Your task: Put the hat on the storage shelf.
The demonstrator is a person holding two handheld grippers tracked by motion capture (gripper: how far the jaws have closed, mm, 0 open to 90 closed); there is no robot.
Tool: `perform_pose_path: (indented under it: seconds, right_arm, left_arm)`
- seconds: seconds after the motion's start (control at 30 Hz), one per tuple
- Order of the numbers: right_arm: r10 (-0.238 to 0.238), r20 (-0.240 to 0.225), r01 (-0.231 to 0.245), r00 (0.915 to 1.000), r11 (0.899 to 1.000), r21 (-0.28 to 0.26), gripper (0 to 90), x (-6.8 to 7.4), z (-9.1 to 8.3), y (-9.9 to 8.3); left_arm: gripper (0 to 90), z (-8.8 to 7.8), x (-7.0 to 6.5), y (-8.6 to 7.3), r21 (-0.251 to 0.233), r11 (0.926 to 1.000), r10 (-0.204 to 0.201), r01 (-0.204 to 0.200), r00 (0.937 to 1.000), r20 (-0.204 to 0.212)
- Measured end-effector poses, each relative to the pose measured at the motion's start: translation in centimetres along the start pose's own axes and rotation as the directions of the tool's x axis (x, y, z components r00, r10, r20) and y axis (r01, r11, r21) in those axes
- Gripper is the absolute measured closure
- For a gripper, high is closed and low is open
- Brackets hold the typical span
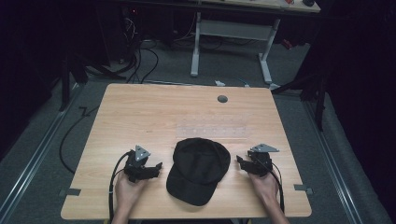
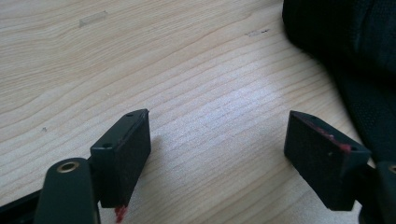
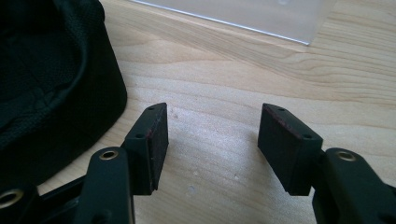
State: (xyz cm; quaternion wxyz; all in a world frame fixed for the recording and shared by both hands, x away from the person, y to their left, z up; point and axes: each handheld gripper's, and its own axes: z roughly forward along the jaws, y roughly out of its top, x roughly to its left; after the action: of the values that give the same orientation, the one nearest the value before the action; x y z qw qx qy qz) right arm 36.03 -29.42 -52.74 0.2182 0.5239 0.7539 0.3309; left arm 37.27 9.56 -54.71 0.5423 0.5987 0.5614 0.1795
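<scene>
Your left gripper (image 1: 158,166) has its jaws apart with only bare wood between them, and so does your right gripper (image 1: 239,162). Neither is touching the black cap (image 1: 198,169), which lies on the tabletop (image 1: 140,112) between them, brim toward you. Go in low and the jaws may only shove the soft crown (it looks limp) across the smooth wood toward the clear plastic sheet (image 1: 212,132) behind it.

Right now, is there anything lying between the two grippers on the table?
Yes, a black cap lies between the left gripper and the right gripper, brim toward the person, as the high view shows.
</scene>
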Motion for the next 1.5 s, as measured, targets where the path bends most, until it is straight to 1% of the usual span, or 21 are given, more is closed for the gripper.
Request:
perform_pose_path:
  seconds: [0.1, 0.2, 0.4, 0.57, 0.8, 0.83, 0.9, 1.0, 1.13, 1.17, 1.2, 1.27, 1.3, 1.37, 1.43, 1.47, 1.5]
  right_arm:
    - [0.021, -0.018, -0.022, 0.9996, 1.000, -0.005, 44.3, -0.1, -0.4, 0.0]
    - [0.033, -0.036, -0.033, 0.9988, 0.999, -0.013, 44.4, -0.2, -0.9, 0.0]
    - [0.041, -0.081, -0.044, 0.9959, 0.999, -0.030, 44.2, -0.3, -2.0, 0.0]
    - [0.042, -0.095, -0.047, 0.9946, 0.998, -0.049, 44.2, -0.1, -2.9, 0.0]
    - [0.033, -0.114, -0.041, 0.9929, 0.997, -0.071, 44.1, 0.1, -4.0, 0.0]
    - [0.025, -0.122, -0.034, 0.9922, 0.997, -0.075, 44.3, 0.2, -4.3, 0.0]
    - [0.023, -0.122, -0.032, 0.9922, 0.997, -0.073, 44.5, 0.2, -4.4, 0.0]
    - [0.009, -0.124, -0.018, 0.9923, 0.997, -0.076, 45.0, 0.5, -4.8, 0.0]
    - [0.004, -0.132, -0.015, 0.9912, 0.996, -0.085, 45.1, 0.7, -5.2, 0.0]
    - [0.001, -0.135, -0.013, 0.9908, 0.996, -0.092, 45.0, 0.7, -5.3, 0.1]
    - [-0.007, -0.137, -0.008, 0.9906, 0.994, -0.111, 44.6, 1.0, -5.8, 0.2]
    - [-0.014, -0.140, -0.003, 0.9901, 0.993, -0.120, 44.4, 1.1, -5.9, 0.2]
    - [-0.026, -0.145, 0.006, 0.9890, 0.990, -0.138, 44.2, 1.4, -6.3, 0.4]
    - [-0.031, -0.148, 0.010, 0.9885, 0.990, -0.140, 44.2, 1.6, -6.5, 0.5]
    - [-0.037, -0.156, 0.015, 0.9871, 0.989, -0.144, 44.2, 1.9, -6.7, 0.6]
    - [-0.044, -0.168, 0.019, 0.9848, 0.989, -0.146, 44.2, 2.2, -6.7, 0.7]
    - [-0.044, -0.168, 0.019, 0.9848, 0.989, -0.146, 44.2, 2.2, -6.7, 0.7]
  left_arm:
    - [23.1, 0.0, 0.0, 0.0, 0.000, 1.0000, 0.000, 0.000, 1.0000, 0.000]
    - [23.1, 0.0, 0.0, 0.0, 0.000, 1.0000, 0.000, 0.000, 1.0000, -0.001]
    - [23.1, 0.0, 0.0, 0.0, 0.000, 1.0000, -0.001, 0.001, 1.0000, -0.002]
    - [23.1, 0.0, 0.0, 0.0, -0.001, 1.0000, -0.001, 0.001, 1.0000, -0.002]
    - [23.2, 0.0, 0.0, 0.0, -0.001, 1.0000, -0.002, 0.002, 1.0000, -0.003]
    - [23.2, 0.0, 0.0, 0.0, -0.002, 1.0000, -0.002, 0.002, 1.0000, -0.003]
    - [23.2, 0.0, 0.0, 0.0, -0.002, 1.0000, -0.002, 0.002, 1.0000, -0.003]
    - [23.2, 0.0, 0.0, 0.0, -0.002, 1.0000, -0.003, 0.003, 1.0000, -0.004]
    - [23.2, 0.0, 0.0, 0.0, -0.002, 1.0000, -0.003, 0.003, 1.0000, -0.005]
    - [23.2, 0.0, 0.0, 0.0, -0.003, 1.0000, -0.003, 0.003, 1.0000, -0.004]
    - [23.2, 0.0, 0.0, 0.0, -0.002, 1.0000, -0.003, 0.003, 1.0000, -0.005]
    - [23.3, 0.0, 0.0, 0.0, -0.003, 1.0000, -0.004, 0.004, 1.0000, -0.005]
    - [23.3, 0.0, 0.0, 0.0, -0.002, 1.0000, -0.003, 0.003, 1.0000, -0.005]
    - [23.3, 0.0, 0.0, 0.0, -0.003, 1.0000, -0.004, 0.004, 1.0000, -0.005]
    - [23.3, 0.0, 0.0, 0.0, -0.002, 1.0000, -0.003, 0.003, 1.0000, -0.005]
    - [23.3, 0.0, 0.0, 0.0, -0.003, 1.0000, -0.004, 0.004, 1.0000, -0.006]
    - [23.3, 0.0, 0.0, 0.0, -0.003, 1.0000, -0.004, 0.004, 1.0000, -0.006]
